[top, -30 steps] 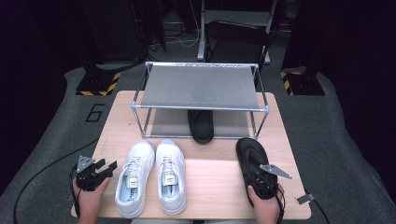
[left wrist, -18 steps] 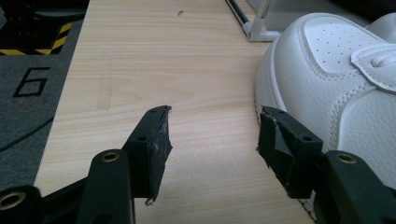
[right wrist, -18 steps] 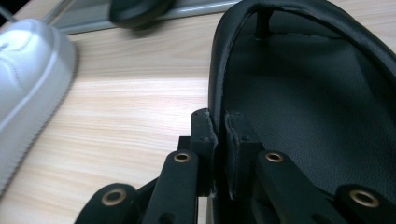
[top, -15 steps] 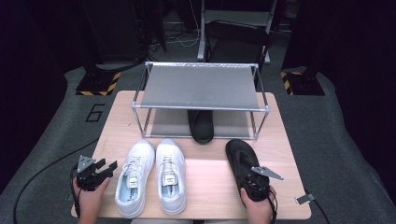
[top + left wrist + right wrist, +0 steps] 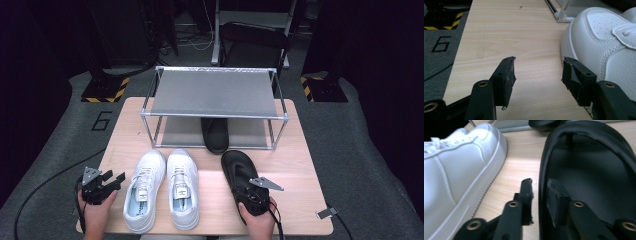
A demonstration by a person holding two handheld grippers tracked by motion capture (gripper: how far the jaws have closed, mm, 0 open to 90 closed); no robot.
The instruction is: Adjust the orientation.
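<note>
1. Your right tool (image 5: 248,192) straddles the side wall of the black sandal (image 5: 239,172) near its heel; its jaws have just been opening, and a slight gap shows at the outer pad.
2. That sandal lies on the table (image 5: 295,165), right of the white sneakers (image 5: 162,192).
3. Your left tool (image 5: 112,181) hovers beside the left sneaker, jaws apart, holding nothing.
</note>
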